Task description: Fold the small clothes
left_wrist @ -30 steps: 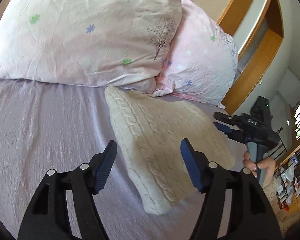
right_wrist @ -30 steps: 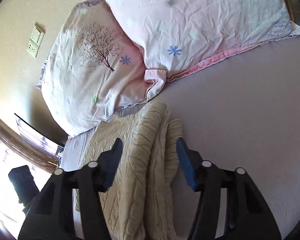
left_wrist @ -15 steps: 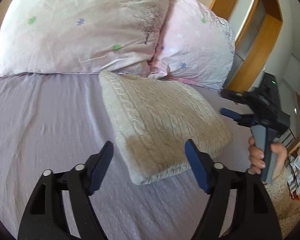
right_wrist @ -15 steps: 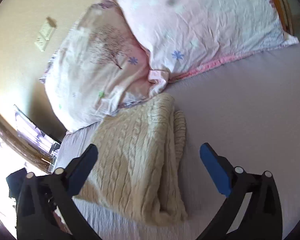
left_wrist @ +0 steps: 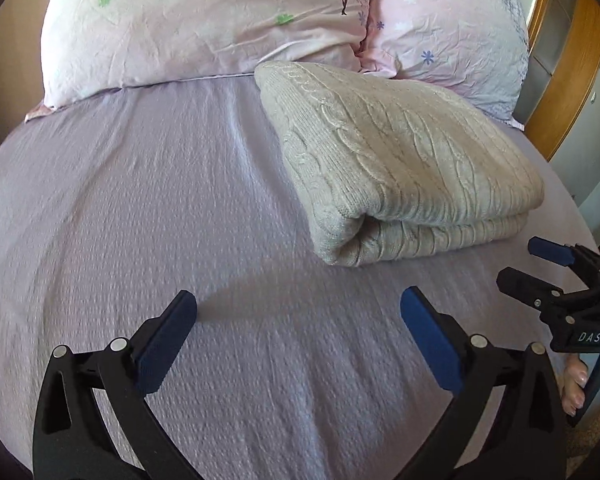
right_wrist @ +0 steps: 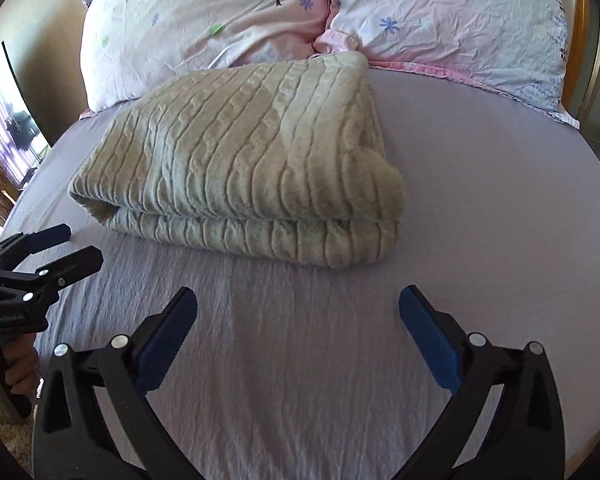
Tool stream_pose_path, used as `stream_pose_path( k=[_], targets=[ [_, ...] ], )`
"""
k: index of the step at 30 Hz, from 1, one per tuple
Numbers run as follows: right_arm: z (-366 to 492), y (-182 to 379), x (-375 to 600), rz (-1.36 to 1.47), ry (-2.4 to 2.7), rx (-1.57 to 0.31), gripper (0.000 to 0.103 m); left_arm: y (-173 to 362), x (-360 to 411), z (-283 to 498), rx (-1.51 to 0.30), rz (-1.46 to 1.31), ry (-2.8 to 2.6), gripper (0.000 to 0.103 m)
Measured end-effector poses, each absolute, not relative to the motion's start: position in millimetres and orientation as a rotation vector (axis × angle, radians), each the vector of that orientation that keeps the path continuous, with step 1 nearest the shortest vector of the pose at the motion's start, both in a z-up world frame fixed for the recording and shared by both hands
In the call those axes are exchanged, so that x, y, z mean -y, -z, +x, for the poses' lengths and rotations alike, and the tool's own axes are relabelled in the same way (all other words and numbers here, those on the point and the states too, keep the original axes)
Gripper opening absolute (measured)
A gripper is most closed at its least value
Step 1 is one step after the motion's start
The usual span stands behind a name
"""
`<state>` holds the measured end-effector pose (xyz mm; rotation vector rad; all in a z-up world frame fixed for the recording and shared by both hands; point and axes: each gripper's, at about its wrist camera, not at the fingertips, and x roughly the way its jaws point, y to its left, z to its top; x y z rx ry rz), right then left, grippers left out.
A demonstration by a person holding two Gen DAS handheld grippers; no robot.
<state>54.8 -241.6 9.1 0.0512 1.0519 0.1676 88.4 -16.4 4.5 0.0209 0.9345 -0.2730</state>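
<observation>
Left wrist view shows the left tongs (left_wrist: 298,328) spread wide and empty over bare lilac bed sheet (left_wrist: 140,200), where a second ago their pads straddled the knit; they have backed off toward the foot of the bed. Right tongs (right_wrist: 298,328) are likewise released and withdrawn, having opened wide half a second back. Beyond both, the cream cable-knit sweater (left_wrist: 400,152) lies free on the bed as a neat folded bundle, at about one o'clock from the left tongs and eleven o'clock from the right, its rolled edge facing the cameras, touched by nothing. Farthest off, at twelve o'clock, two floral pillows (right_wrist: 260,12) rest against the headboard (left_wrist: 572,60), the sweater's far corner just against them. With both tools clear, I judge this fold finished.
</observation>
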Motion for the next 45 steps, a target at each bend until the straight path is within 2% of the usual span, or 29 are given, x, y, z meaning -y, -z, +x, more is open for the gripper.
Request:
stream_pose_path(
  k=[8, 45],
  targets=[
    [53.9, -4.5, 230.2, -0.018, -0.091, -1.043, 0.101, -0.2, 28.8, 93.8, -0.924, 0.12, 0.191, 0.102],
    [50.7, -4.5, 229.0, -0.002, -0.061, -1.016, 0.101, -1.3, 27.2, 95.2, -0.92, 0.114, 0.167, 0.102]
  ],
)
